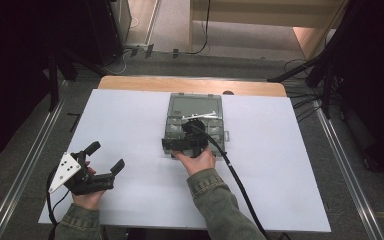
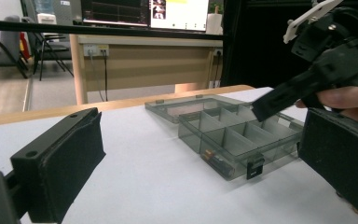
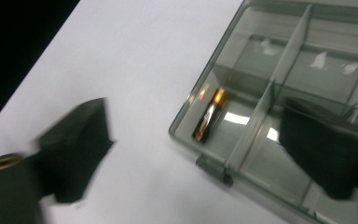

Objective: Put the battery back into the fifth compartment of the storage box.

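Observation:
A clear grey compartment box (image 1: pixel 196 131) lies open in the middle of the white table cover, its lid (image 1: pixel 196 105) flat behind it. One AA battery (image 3: pixel 209 115) lies in the box's near-left corner compartment, clear of both jaws. My right gripper (image 1: pixel 187 143) hovers over that corner, open, one jaw over the table and the other over the box (image 3: pixel 307 84). My left gripper (image 1: pixel 107 155) rests at the near left of the table, open with nothing between its jaws, pointing at the box (image 2: pixel 235 135).
The white cover (image 1: pixel 130 125) spans the table, with a strip of bare wood (image 1: pixel 190 84) at the far edge. The right gripper's black cable (image 1: pixel 240 185) trails back toward the near edge. Floor rails and dark stands flank the table, and a wooden desk (image 2: pixel 144 60) stands beyond.

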The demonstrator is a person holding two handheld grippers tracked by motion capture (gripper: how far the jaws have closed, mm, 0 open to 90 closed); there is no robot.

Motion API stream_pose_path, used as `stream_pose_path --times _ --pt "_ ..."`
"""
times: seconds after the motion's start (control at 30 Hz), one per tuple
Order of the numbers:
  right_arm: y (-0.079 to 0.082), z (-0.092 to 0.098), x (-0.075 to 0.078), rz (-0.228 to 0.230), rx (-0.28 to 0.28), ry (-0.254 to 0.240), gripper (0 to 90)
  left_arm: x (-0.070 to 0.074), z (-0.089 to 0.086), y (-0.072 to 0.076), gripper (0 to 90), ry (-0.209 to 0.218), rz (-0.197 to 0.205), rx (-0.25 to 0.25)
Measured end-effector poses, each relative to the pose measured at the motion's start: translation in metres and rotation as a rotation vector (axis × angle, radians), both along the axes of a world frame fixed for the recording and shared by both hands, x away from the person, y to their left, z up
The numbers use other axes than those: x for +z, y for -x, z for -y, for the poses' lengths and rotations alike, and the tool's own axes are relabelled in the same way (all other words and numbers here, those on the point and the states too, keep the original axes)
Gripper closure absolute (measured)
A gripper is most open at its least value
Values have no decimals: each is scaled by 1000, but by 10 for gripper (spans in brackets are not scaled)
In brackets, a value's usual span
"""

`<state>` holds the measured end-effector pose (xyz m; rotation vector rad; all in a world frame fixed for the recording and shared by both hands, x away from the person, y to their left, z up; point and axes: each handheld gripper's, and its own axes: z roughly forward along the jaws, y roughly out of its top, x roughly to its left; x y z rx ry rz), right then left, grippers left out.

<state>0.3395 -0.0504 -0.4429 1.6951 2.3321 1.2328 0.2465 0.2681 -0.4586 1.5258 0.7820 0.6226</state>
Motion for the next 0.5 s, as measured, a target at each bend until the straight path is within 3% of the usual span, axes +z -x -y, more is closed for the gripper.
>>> stream_pose_path --times 0.1,0.27,0.5 --pt "4 1 2 1 45 36 0 0 0 0 0 1 1 1" --pt "18 6 8 35 122 143 0 0 0 0 0 2 0 1" --pt "29 17 11 40 145 150 0 0 0 0 0 2 -2 1"
